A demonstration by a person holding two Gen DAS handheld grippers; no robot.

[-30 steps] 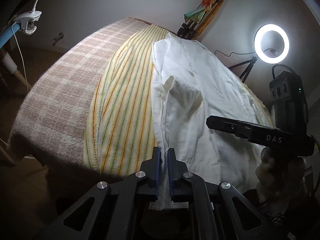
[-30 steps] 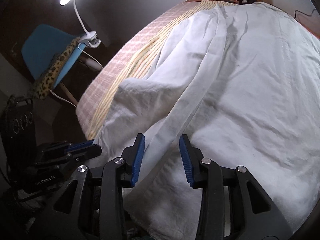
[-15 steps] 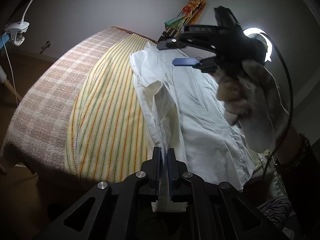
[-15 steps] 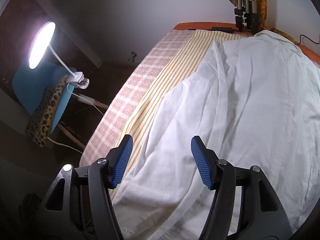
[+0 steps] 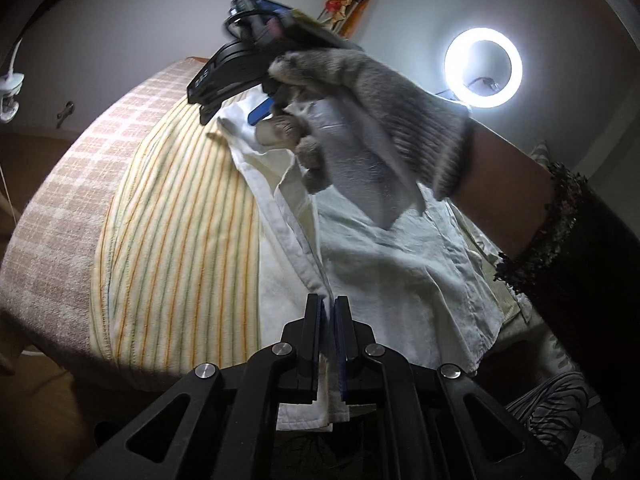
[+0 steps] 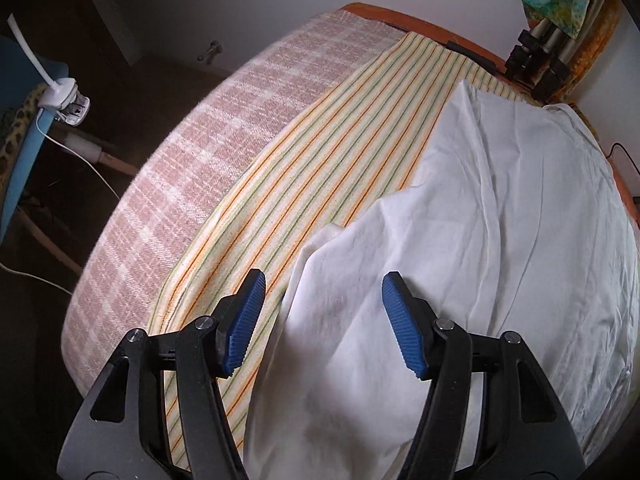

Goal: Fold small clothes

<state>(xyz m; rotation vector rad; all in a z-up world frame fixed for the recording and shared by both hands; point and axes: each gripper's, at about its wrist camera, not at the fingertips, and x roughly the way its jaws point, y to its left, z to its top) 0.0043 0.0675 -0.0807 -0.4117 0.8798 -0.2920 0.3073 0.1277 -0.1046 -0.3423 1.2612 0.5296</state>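
Observation:
A white garment (image 5: 380, 272) lies spread on a yellow striped cloth (image 5: 180, 220) over the bed. My left gripper (image 5: 327, 314) is shut on the garment's thick left edge near the front, and a strip of hem hangs below its fingers. A gloved hand (image 5: 360, 92) holds my right gripper (image 5: 232, 114) over the garment's far left end. In the right wrist view the right gripper (image 6: 324, 312) stands open, pointing steeply down. The white garment (image 6: 480, 240) lies below its blue pads (image 6: 244, 320) and nothing is pinched. The garment's left border lies between the two pads.
A pink plaid blanket (image 6: 200, 160) covers the bed's left side, under the striped cloth (image 6: 320, 184). A ring light (image 5: 483, 65) glows at the right. A clip lamp (image 6: 64, 98) sits on a blue chair (image 6: 16, 160). A tripod (image 6: 536, 60) stands at the far end.
My right gripper opened wider, let go of the fold near the front, and travelled to the garment's far left end. My left gripper kept its grip and shifted a little.

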